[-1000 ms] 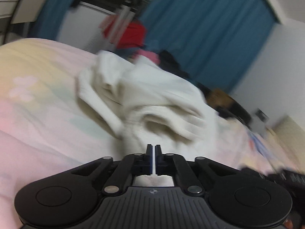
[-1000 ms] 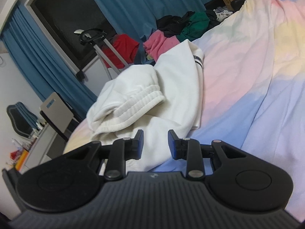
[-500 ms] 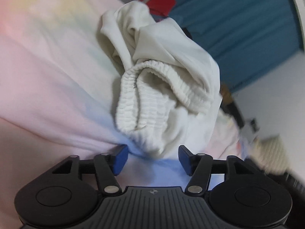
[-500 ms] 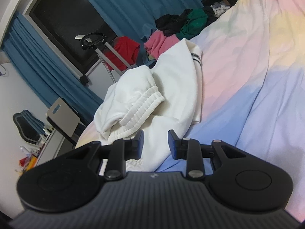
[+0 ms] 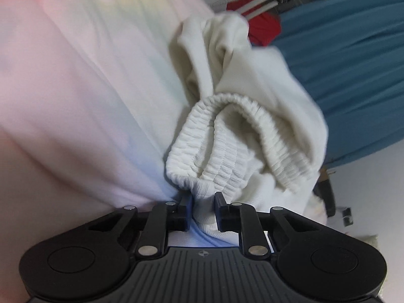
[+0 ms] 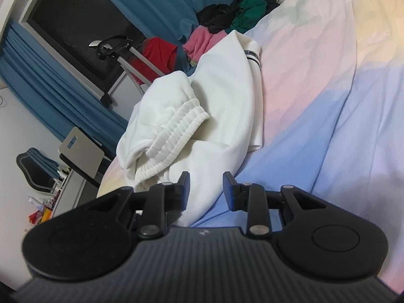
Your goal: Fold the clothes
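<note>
A white pair of sweatpants [image 5: 255,93] lies crumpled on the pastel bed sheet [image 5: 75,88]. Its ribbed elastic waistband [image 5: 227,151] gapes toward the left wrist view. My left gripper [image 5: 202,208] is shut on a thick fold of white fabric just under that waistband, which fills the gap between the fingers. In the right wrist view the same sweatpants [image 6: 227,96] lie ahead with the waistband [image 6: 176,128] to the left. My right gripper [image 6: 206,189] is open, and the garment's near edge runs down behind its left finger.
A pile of pink, green and black clothes [image 6: 227,17] lies at the bed's far edge. A red garment [image 6: 156,53] hangs on a metal rack by the blue curtains [image 6: 156,2]. A chair [image 6: 80,151] stands left of the bed. Bare sheet [image 6: 328,101] spreads to the right.
My left gripper opened wide, moved in under the waistband and has now closed on the fabric there. The right gripper stayed open and drifted slightly closer to the garment.
</note>
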`<state>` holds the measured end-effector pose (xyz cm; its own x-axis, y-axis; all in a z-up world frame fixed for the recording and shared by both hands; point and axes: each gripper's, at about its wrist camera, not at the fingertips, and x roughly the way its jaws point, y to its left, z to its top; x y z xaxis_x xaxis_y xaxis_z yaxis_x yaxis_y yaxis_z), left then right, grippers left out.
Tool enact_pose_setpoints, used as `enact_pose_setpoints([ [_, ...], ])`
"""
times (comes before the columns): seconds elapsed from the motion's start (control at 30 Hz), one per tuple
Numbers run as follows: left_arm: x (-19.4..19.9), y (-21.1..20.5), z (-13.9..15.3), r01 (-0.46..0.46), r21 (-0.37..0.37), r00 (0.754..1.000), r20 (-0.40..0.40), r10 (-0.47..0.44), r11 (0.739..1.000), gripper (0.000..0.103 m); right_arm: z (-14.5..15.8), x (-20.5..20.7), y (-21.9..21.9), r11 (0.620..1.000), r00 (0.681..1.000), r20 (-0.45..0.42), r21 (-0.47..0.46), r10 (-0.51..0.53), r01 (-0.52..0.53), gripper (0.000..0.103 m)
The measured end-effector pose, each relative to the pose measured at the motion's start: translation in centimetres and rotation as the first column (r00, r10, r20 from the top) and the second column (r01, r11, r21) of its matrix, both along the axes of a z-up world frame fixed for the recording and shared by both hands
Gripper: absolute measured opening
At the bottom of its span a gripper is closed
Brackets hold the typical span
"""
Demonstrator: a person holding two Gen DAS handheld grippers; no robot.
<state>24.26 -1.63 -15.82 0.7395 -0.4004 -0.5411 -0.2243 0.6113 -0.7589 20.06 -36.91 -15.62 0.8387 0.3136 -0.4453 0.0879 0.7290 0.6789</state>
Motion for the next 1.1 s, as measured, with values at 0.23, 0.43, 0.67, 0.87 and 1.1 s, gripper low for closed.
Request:
enact_pose_setpoints([
  [0.23,-4.5,2.8,3.6,-0.008,-0.028,0.995,0.103,0.011,1.000,0.016,0.2,-0.3,0.4,1.000,1.000,0.008,-0.005,0.012,-0.012,0.033],
  [0.43,-5.7,3.5,2.1,-0.009,-0.038,0.996,0.085,0.012,0.999,0.017,0.6,-0.8,0.9,1.000,0.999,0.022,-0.017,0.026,-0.026,0.033],
  [0.67,-4.9,4.9,1.5,-0.002,-0.030,0.999,0.042,0.004,1.000,0.055,1.1,-1.4,1.4,0.999,0.998,0.037,-0.030,0.042,-0.041,0.033],
  [0.87,-4.7,3.7,1.3,-0.056,-0.001,0.998,-0.007,0.056,0.998,0.066,0.8,-0.8,1.6,0.999,0.998,0.034,-0.016,0.052,-0.052,0.033],
  [1.1,-3.6,4.2,0.0,-0.130,-0.014,0.991,-0.041,0.130,0.991,0.022,0.4,-0.5,1.8,0.999,0.999,0.028,-0.008,0.047,-0.047,0.033],
])
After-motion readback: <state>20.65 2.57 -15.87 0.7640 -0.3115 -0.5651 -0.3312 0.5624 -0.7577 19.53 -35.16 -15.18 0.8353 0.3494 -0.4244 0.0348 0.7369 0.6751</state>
